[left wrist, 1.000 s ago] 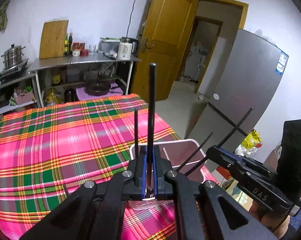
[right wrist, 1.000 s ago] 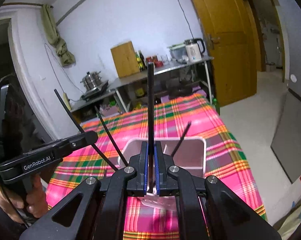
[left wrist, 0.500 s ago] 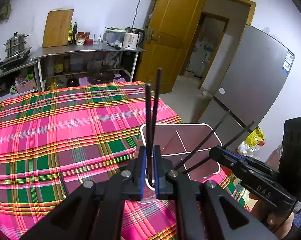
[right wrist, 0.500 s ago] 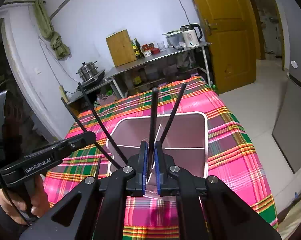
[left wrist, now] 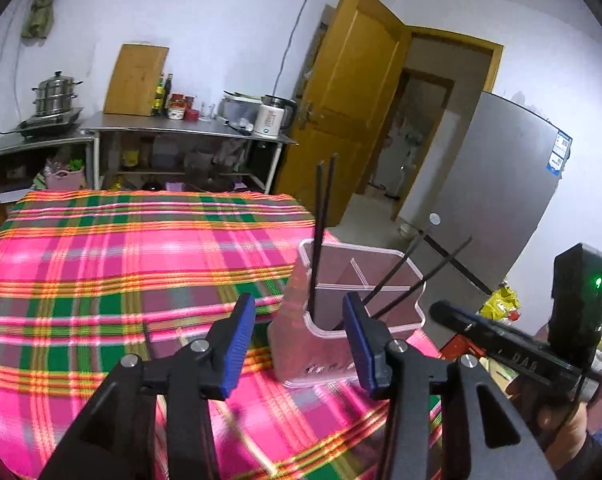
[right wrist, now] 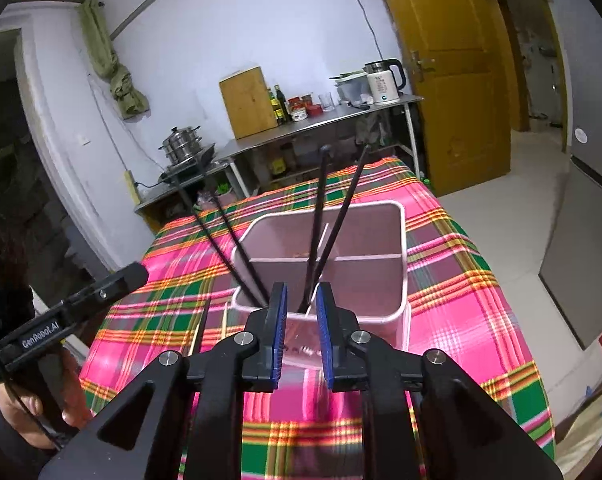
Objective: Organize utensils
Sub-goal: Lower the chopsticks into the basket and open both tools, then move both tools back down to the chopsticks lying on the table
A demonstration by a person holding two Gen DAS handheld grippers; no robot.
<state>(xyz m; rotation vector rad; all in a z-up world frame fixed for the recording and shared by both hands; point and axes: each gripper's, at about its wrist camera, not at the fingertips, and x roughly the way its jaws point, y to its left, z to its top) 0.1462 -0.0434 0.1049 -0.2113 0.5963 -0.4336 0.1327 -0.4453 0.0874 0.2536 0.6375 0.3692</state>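
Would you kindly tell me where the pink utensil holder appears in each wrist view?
Left wrist view: pink utensil holder right of centre, beyond the blue pads.
Right wrist view: the holder centre, just past the pads.
Shared landmark: white kettle on the steel counter.

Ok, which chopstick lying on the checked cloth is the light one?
The pale wooden chopstick, nearer the pink plastic holder; the black chopstick beside it lies farther out.

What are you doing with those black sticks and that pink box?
A person holds tongs in each hand, sorting chopsticks into a pink divided holder on the plaid tablecloth. Both the left tongs and right tongs are opening, nothing pinched. Four black chopsticks stand leaning in the holder; a few more sticks lie on the cloth.
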